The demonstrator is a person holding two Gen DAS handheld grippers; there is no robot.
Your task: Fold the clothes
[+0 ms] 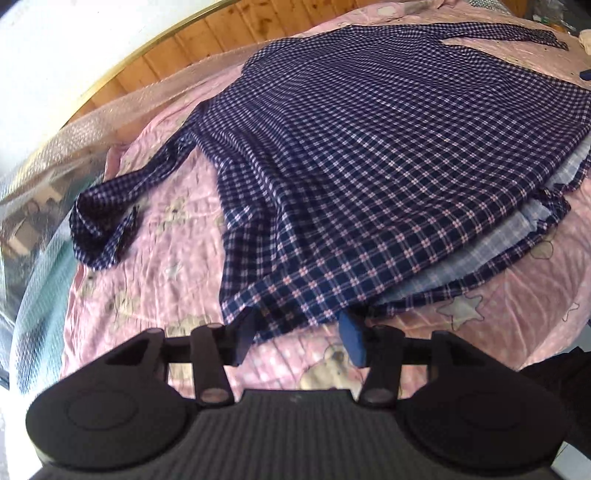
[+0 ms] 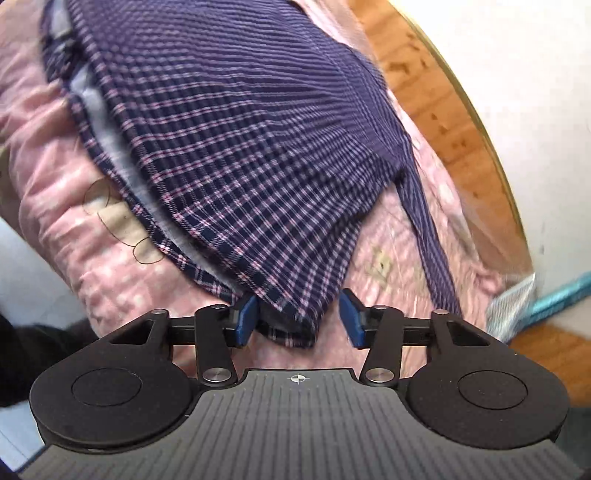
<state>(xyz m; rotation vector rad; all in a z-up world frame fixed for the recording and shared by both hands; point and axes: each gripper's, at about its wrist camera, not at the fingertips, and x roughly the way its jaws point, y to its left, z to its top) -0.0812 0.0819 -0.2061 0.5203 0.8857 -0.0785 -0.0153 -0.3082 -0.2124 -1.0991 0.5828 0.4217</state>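
A navy and pink plaid shirt (image 1: 369, 155) lies spread on a pink bed cover (image 1: 166, 266), its hem toward me and one sleeve (image 1: 110, 218) crumpled at the left. The pale inside of the shirt (image 1: 491, 254) shows under the right hem. My left gripper (image 1: 299, 338) is open, its blue pads either side of the hem's edge. In the right wrist view the same shirt (image 2: 236, 147) hangs toward me, blurred by motion. My right gripper (image 2: 299, 319) is open with a hem corner (image 2: 295, 325) lying between the jaws.
A wooden headboard (image 1: 236, 33) with a brass rail and a white wall run behind the bed. A sleeve (image 2: 428, 236) trails at the right in the right wrist view. A teal cloth (image 2: 561, 295) and wooden floor lie at the right edge.
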